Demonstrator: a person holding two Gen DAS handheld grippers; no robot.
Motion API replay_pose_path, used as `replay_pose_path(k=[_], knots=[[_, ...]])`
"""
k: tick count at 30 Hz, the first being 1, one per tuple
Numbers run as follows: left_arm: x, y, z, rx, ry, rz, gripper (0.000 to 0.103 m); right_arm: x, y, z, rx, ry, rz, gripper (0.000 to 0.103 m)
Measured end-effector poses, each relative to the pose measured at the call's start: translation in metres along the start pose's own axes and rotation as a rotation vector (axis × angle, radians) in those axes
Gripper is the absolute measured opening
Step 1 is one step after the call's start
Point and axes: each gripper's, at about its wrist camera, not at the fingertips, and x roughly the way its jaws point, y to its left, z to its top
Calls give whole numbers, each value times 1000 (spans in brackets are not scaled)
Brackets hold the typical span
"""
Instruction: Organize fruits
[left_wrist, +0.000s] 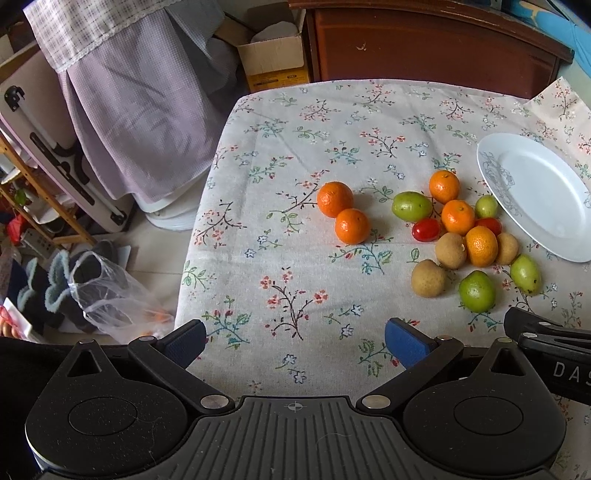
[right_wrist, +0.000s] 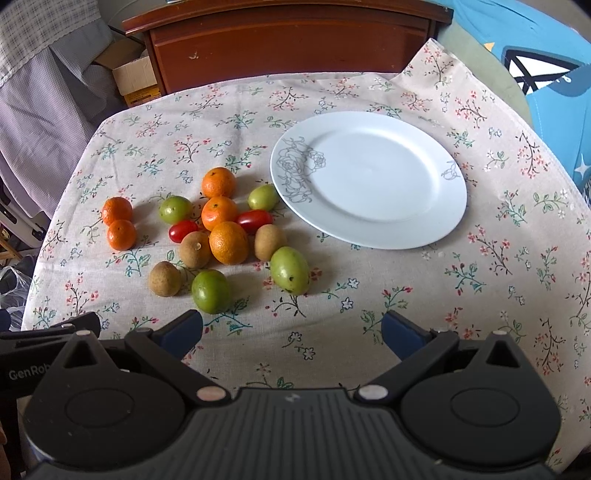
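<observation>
fruits (right_wrist: 221, 236) heaped on surface (right_wrist: 369, 295) left of empty plate (right_wrist: 369, 177); right claw (right_wrist: 291, 334) wide, nearer, pile ahead-left; left claw (left_wrist: 295, 341) wide, pile ahead-right.

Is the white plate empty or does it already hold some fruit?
Empty. The plate shows only its bare white face; all fruit lies on the cloth beside it.

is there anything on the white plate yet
No. The white plate shows only its printed grey flower pattern, with no fruit on it. All the fruits lie on the tablecloth to its left. What is under the plate cannot be seen.
</observation>
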Motion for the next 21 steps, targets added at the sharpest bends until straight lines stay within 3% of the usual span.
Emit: replay_pose_path(k=[21], knots=[[-1, 2, -2, -7, 1, 4, 103, 0, 2, -2, -4, -5, -1, 102]])
